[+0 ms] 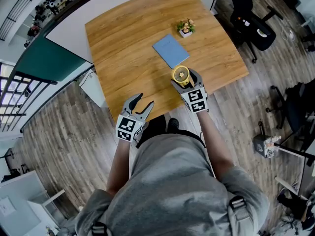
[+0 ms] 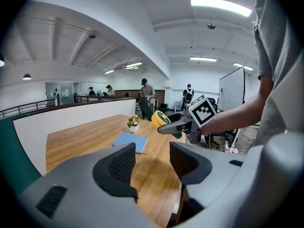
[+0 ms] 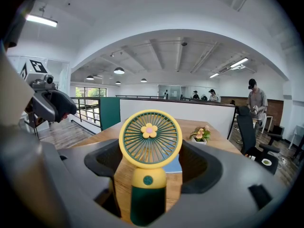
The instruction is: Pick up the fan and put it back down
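Now our right gripper (image 1: 185, 80) brackets the fan (image 3: 149, 141), jaws spread either side of its stem without pressing, so we should centre the stem and close gently below the round head. Our left gripper (image 2: 152, 163) hovers open and empty. The fan stands near the front edge of the table (image 1: 123, 48), notebook (image 1: 170, 50) just beyond it, so straight up looks clearest.

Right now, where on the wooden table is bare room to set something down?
Free: the wooden table's broad left part, from the flat blue notebook to the left edge. Crowded: the right strip, where the white-potted flowers, notebook and yellow-green fan, between the right gripper's jaws, line up.
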### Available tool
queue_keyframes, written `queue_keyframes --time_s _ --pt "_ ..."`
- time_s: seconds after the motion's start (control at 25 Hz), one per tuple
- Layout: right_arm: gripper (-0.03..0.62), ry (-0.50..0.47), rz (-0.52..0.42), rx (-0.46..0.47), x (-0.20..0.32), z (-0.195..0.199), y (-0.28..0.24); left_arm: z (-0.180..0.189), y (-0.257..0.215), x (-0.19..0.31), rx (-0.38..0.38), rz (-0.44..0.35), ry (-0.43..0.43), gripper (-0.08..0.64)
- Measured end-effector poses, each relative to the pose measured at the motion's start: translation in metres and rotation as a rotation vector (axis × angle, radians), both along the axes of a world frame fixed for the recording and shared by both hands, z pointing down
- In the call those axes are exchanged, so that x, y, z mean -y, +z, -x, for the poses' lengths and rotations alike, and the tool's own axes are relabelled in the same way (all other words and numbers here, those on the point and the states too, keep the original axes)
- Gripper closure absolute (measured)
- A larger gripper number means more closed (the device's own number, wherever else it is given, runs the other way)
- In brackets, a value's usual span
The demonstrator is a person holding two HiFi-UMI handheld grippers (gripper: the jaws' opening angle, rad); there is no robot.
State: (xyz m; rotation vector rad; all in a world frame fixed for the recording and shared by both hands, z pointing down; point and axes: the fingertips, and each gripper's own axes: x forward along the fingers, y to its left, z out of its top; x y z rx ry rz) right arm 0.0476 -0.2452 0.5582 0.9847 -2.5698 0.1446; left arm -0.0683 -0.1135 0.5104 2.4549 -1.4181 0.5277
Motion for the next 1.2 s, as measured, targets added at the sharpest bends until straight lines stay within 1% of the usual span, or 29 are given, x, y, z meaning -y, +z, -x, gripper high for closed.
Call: queue_keyframes --time_s 0.44,1.2 --pt "0.215 0.003 0.005 0.004 -0.0007 -0.0015 0.0028 0.0012 0.0022 -0.0024 -0.001 0.004 -0.01 0.319" --pt "0.215 0.011 0.014 0.004 -0.0002 -0.0035 0.0065 -0.0012 0.0039 -0.0001 -0.004 0.01 0.0 0.319"
